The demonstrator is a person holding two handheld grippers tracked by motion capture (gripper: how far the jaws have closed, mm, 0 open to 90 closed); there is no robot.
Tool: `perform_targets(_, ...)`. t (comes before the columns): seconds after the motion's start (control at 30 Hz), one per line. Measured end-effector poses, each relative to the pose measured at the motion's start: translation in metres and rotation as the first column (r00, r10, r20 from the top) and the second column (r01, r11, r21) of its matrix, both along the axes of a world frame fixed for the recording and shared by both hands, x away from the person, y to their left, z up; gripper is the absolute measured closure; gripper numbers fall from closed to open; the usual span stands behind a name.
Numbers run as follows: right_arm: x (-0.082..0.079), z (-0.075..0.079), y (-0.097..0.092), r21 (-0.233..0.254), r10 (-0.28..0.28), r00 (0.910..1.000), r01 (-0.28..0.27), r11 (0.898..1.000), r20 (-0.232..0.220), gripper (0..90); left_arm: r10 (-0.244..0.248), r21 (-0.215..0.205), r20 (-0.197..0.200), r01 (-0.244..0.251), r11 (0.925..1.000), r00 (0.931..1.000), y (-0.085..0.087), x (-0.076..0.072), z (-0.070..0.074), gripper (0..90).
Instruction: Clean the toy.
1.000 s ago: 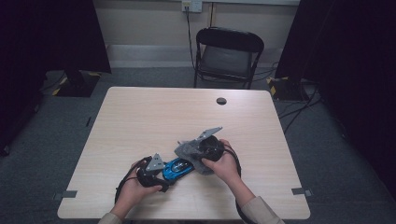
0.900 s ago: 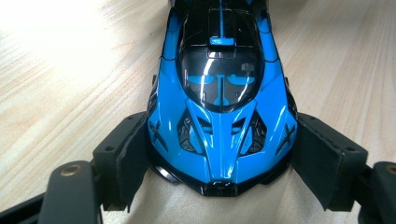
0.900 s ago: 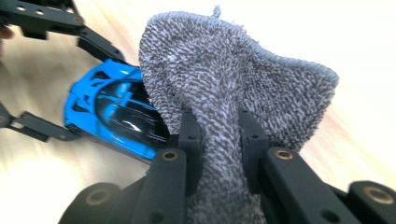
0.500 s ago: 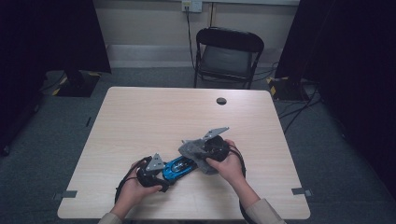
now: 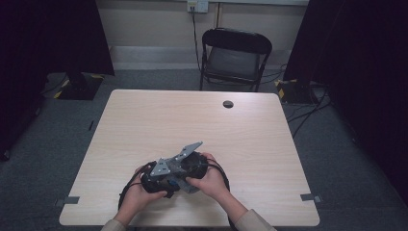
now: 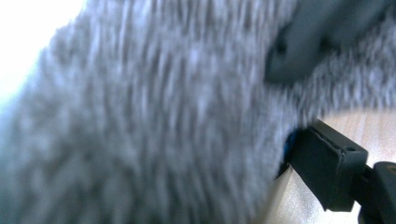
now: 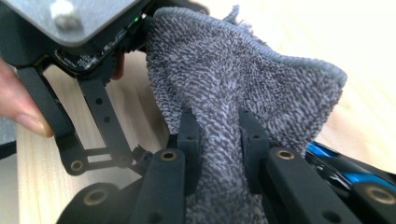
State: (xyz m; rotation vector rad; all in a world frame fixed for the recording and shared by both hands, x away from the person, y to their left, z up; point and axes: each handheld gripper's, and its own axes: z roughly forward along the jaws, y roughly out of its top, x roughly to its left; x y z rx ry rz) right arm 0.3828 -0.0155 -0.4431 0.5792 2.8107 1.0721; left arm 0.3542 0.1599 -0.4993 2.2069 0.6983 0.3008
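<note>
The light wooden table (image 5: pixel 159 120) takes up the middle of the high view, most of its top bare; a small dark round thing (image 5: pixel 228 104) lies near its far edge, and a black folding chair (image 5: pixel 235 57) stands beyond it at upper centre. Both grippers work close to the near edge, at lower centre, just beside each other. The right gripper (image 7: pixel 219 133) has its jaws pinched tight on a fold of grey terry cloth (image 7: pixel 243 79), which rises between them. The left gripper (image 5: pixel 156 179) stands with jaws well apart around a blue object (image 7: pixel 343 161); in the left gripper view the cloth (image 6: pixel 140 116) drapes against it, and whether the pads press cannot be told.
</note>
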Motion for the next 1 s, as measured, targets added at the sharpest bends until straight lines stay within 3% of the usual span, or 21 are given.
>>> perform_targets(0.17, 0.0, -0.01, 0.005, 0.005, 0.007, 0.9999, -0.007, 1.0, -0.012, 75.2, 0.0, 0.001, -0.001, 0.0, 1.0, 1.0, 0.0, 0.0, 0.0, 23.5)
perform_targets(0.63, 0.005, -0.004, -0.007, 0.008, -0.017, 0.9998, 0.017, 1.0, -0.012, 75.4, 0.001, 0.0, -0.001, -0.001, 1.0, 1.0, 0.0, 0.0, 0.0, 23.5)
perform_targets(1.0, 0.022, 0.001, -0.037, 0.002, -0.111, 0.9939, 0.111, 0.994, 0.004, 75.4, 0.001, 0.0, -0.002, -0.001, 1.0, 1.0, 0.0, 0.0, 0.0, 23.5)
